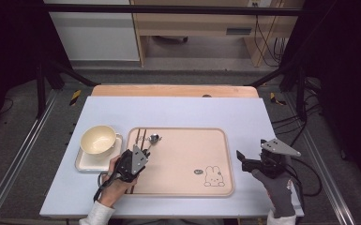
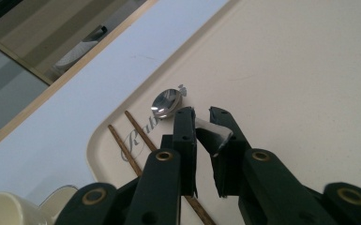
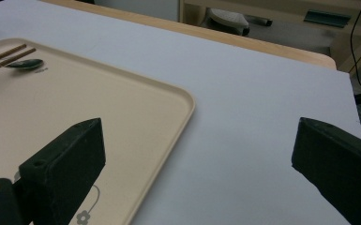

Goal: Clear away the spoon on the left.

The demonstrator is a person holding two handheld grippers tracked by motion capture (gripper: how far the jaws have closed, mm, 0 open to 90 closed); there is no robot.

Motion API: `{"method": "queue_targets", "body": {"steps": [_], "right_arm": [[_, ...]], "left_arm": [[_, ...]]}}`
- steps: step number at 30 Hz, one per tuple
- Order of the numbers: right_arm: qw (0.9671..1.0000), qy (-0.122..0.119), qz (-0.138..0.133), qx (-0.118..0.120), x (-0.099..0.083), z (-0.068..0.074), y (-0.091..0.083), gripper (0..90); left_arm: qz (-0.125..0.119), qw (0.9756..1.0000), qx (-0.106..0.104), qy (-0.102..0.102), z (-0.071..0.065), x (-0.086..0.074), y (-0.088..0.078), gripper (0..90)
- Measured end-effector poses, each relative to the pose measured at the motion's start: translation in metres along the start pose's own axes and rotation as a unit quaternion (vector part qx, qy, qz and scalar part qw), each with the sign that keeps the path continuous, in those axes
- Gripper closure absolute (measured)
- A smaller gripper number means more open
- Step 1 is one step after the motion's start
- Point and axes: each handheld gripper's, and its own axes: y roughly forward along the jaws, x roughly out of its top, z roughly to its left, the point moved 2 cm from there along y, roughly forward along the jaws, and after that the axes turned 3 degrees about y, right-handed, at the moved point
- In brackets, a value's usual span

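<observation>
A metal spoon (image 1: 154, 138) lies on the left part of the beige tray (image 1: 187, 154), next to a pair of brown chopsticks (image 1: 140, 136). My left gripper (image 1: 143, 152) is low over the spoon's handle. In the left gripper view the jaws (image 2: 201, 112) stand a little apart with the shiny handle between them, and the spoon's bowl (image 2: 166, 103) rests on the tray (image 2: 286, 70) just past the tips; the chopsticks (image 2: 126, 145) run beside them. My right gripper (image 1: 251, 150) hovers wide open right of the tray, with nothing between its jaws (image 3: 197, 136).
A cream bowl (image 1: 97, 139) sits on a small white square dish (image 1: 86, 164) left of the tray. A rabbit drawing (image 1: 212, 176) marks the tray's near right corner. Pale blue tabletop (image 1: 244, 117) surrounds the tray; black frame posts stand at both sides.
</observation>
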Motion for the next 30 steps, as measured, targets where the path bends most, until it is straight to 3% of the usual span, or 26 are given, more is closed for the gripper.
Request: {"method": "queue_targets", "body": {"steps": [16, 30], "right_arm": [[1.0000, 0.000, -0.004, -0.001, 0.001, -0.001, -0.001, 3.3], [1.0000, 0.001, -0.004, -0.001, 0.001, -0.001, -0.002, 3.3]], "left_arm": [[0.019, 0.9990, -0.008, 0.039, -0.007, 0.000, 0.005, 71.9], [0.039, 0.9980, -0.026, 0.044, -0.011, -0.003, 0.011, 54.2]]}}
